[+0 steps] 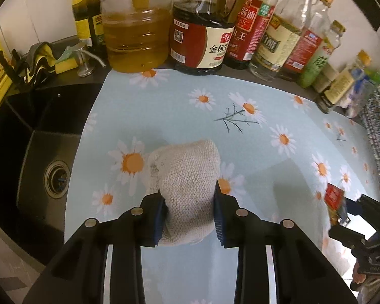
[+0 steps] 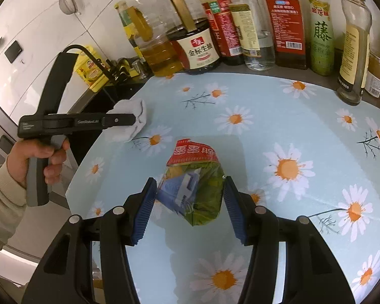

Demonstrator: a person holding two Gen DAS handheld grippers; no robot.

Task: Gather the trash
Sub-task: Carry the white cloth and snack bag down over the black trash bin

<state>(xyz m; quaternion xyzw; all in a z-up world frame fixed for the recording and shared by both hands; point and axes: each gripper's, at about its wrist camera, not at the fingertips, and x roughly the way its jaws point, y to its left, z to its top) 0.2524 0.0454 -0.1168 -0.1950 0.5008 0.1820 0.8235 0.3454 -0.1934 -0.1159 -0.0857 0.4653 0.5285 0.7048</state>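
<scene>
Our left gripper clamps its 2 pads on a white knitted cloth over the daisy mat. Our right gripper grips a snack wrapper above the mat, right of the cloth.

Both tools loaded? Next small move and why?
Probably lift the left tool clear of the daisy mat first. Its pads pinch the white knit cloth near the sink edge. The right tool has the snack wrapper between its pads, though contact on the right pad is unclear.
</scene>
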